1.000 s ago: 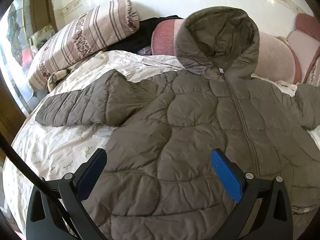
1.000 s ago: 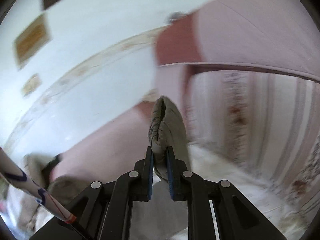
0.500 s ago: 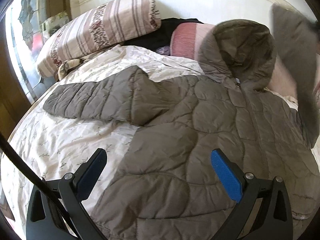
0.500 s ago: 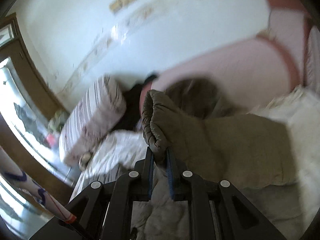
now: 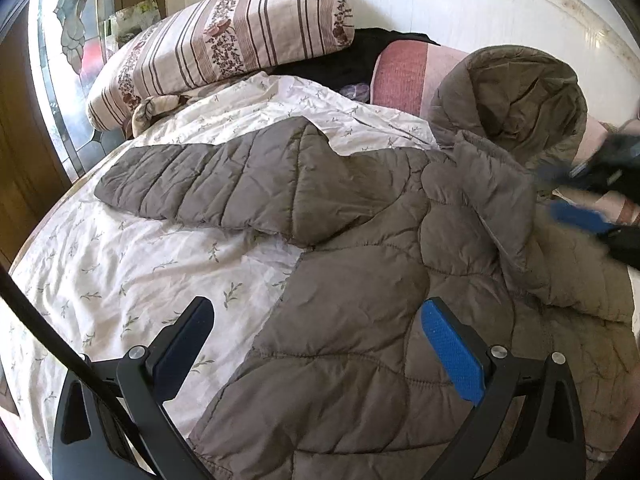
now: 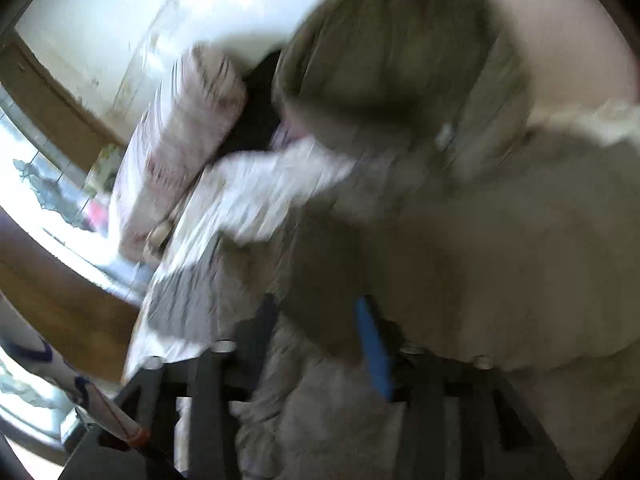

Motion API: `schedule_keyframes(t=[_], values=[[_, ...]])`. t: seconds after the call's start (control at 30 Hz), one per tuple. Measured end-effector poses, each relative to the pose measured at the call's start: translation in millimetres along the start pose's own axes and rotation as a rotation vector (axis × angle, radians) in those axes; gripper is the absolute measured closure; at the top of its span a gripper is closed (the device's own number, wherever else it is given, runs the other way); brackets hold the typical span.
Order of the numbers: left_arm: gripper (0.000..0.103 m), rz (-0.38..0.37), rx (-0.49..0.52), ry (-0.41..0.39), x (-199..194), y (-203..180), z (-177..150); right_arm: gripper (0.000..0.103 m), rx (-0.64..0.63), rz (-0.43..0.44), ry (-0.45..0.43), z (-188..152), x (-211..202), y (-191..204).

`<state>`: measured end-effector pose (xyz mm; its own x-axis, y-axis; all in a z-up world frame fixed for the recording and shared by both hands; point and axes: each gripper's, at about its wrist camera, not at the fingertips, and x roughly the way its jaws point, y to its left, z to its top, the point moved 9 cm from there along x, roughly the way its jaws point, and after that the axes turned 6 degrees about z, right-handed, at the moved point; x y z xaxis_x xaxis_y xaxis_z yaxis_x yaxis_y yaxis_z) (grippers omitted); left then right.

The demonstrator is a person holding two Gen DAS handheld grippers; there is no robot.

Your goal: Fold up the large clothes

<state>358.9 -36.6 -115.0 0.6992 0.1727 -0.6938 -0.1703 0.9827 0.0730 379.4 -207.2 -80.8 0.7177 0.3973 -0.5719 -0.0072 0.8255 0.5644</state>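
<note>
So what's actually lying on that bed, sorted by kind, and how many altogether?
Jackets: 1, grey-brown and quilted with a hood
Pillows and cushions: 2, a striped pillow and a pink cushion
Dark clothes, bunched by the wall: 1
Bedcovers: 1, white with small sprigs
Total: 5

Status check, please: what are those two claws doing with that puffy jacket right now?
Left claw open, above jacket. Right claw just opened, sleeve dropped across front. Nothing blocking.

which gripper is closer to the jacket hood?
Right. The right gripper is just beside the hood, jaws just opened; the left gripper hangs over the jacket's hem.
</note>
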Motion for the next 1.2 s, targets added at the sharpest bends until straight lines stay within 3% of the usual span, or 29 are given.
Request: schedule_keyframes(t=[0.1,0.17,0.2,0.27,0.33,0.4,0.57,0.63,0.67,0.73,0.87,1.03,1.13,1.2], values=[[0.000,0.003,0.010,0.015,5.0,-4.3,-3.1,0.034,0.031,-0.147,-0.123,30.4,-39.0,-47.8],[0.000,0.005,0.016,0.018,5.9,-6.4,-5.0,0.034,0.036,-0.322,-0.160,39.0,-57.3,-91.5],[0.000,0.009,0.019,0.016,6.1,-6.6,-5.1,0.034,0.026,-0.447,-0.163,39.0,-64.4,-113.5],[0.000,0.010,0.022,0.020,6.6,-8.1,-6.9,0.034,0.027,-0.603,-0.157,35.2,-67.8,-146.5],[0.000,0.015,0.027,0.026,8.5,-9.9,-8.5,0.034,0.060,-0.683,-0.063,18.6,-56.2,-185.8],[0.000,0.013,0.039,0.038,11.1,-13.8,-10.4,0.030,0.105,-0.655,0.079,-4.4,-30.8,-212.1],[0.000,0.011,0.060,0.060,15.9,-19.4,-13.7,0.030,0.105,-0.588,0.016,-3.7,-47.8,-189.7],[0.000,0.009,0.061,0.059,15.7,-20.0,-13.3,0.030,0.121,-0.448,-0.031,-12.4,-64.3,-157.9],[0.000,0.006,0.063,0.058,15.3,-20.4,-13.4,0.030,0.111,-0.419,-0.026,-17.6,-67.0,-148.0],[0.000,0.004,0.066,0.055,14.1,-21.1,-14.1,0.030,0.065,-0.397,0.002,-47.5,-74.6,-124.9],[0.000,-0.001,0.072,0.061,13.0,-22.0,-17.1,0.029,0.106,-0.334,0.003,-105.5,-83.5,-106.4],[0.000,-0.001,0.088,0.078,13.2,-22.6,-21.9,0.028,0.023,-0.468,0.131,-135.1,-38.3,-117.4],[0.000,0.002,0.085,0.063,10.9,-17.0,-16.0,0.013,-0.042,-0.493,0.134,-136.6,-27.4,-109.4],[0.000,0.008,0.081,0.042,9.4,-10.0,-8.0,0.008,-0.069,-0.504,0.142,-138.4,-19.7,-109.6]])
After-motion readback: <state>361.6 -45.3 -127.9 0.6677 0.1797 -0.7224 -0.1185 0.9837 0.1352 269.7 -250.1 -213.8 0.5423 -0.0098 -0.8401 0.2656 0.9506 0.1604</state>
